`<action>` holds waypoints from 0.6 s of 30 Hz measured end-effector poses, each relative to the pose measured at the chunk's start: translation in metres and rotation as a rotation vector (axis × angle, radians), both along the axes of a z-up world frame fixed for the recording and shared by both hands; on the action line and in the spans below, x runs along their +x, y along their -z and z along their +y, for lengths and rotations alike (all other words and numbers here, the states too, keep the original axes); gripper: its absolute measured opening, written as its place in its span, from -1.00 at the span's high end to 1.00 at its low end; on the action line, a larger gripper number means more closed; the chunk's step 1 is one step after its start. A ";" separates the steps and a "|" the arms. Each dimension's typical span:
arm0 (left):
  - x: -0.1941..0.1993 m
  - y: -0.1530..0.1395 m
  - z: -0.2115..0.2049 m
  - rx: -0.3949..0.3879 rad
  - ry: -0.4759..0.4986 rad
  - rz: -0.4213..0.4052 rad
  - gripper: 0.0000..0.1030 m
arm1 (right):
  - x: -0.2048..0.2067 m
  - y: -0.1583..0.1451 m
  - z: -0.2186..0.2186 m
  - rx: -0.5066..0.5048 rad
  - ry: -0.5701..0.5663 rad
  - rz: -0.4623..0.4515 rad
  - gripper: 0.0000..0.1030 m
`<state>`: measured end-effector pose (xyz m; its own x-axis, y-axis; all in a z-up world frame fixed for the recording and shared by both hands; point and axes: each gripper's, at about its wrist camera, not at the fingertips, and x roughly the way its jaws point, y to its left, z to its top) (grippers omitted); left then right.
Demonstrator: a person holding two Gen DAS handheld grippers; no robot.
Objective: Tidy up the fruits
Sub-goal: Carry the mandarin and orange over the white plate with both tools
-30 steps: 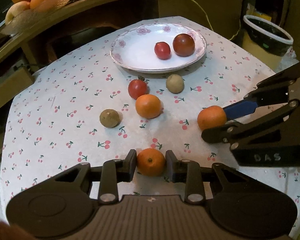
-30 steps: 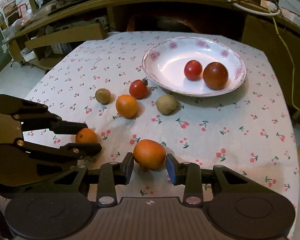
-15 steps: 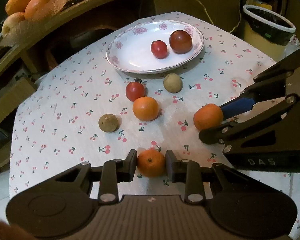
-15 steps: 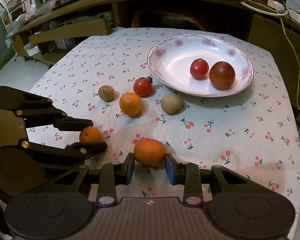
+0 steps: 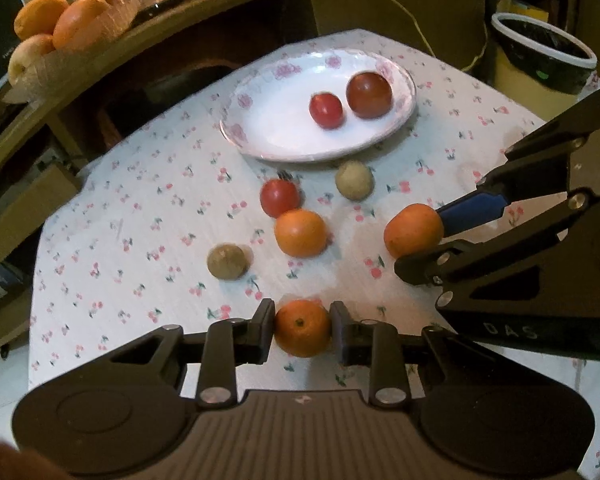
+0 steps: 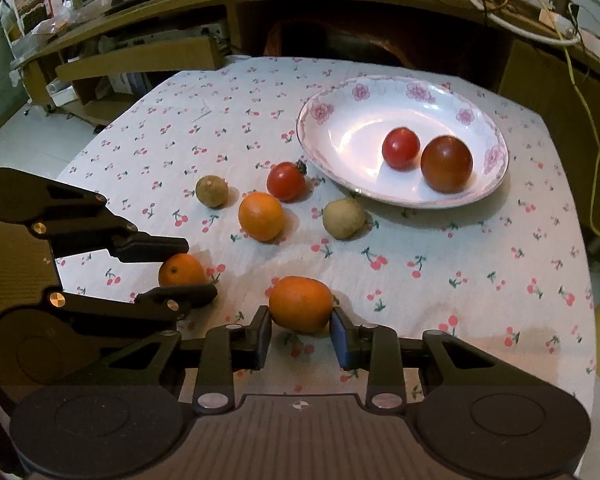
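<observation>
Two grippers each clamp one fruit: the left gripper (image 5: 303, 328) jaws close on a small orange (image 5: 303, 327); the right gripper (image 6: 301, 330) jaws grip a larger orange (image 6: 301, 303).

the pale letters "das" stand on the side of the black right tool (image 5: 420, 236), seen from the left wrist; nothing else reads clearly.
</observation>
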<state>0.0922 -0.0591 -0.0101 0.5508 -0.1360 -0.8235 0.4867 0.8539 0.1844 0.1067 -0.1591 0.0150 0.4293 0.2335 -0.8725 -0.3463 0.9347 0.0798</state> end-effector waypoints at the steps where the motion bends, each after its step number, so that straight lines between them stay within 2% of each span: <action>1: 0.002 -0.002 0.000 -0.002 -0.003 -0.009 0.32 | 0.002 -0.001 0.000 0.001 0.003 -0.003 0.37; 13: 0.022 -0.015 -0.011 -0.003 0.001 -0.050 0.33 | 0.020 -0.019 -0.004 -0.002 0.042 -0.074 0.37; 15: 0.024 -0.016 -0.015 0.015 0.008 -0.068 0.33 | 0.024 -0.022 -0.006 0.018 0.050 -0.076 0.37; 18: 0.031 -0.019 -0.015 -0.006 -0.002 -0.065 0.33 | 0.026 -0.026 -0.003 -0.007 0.049 -0.107 0.37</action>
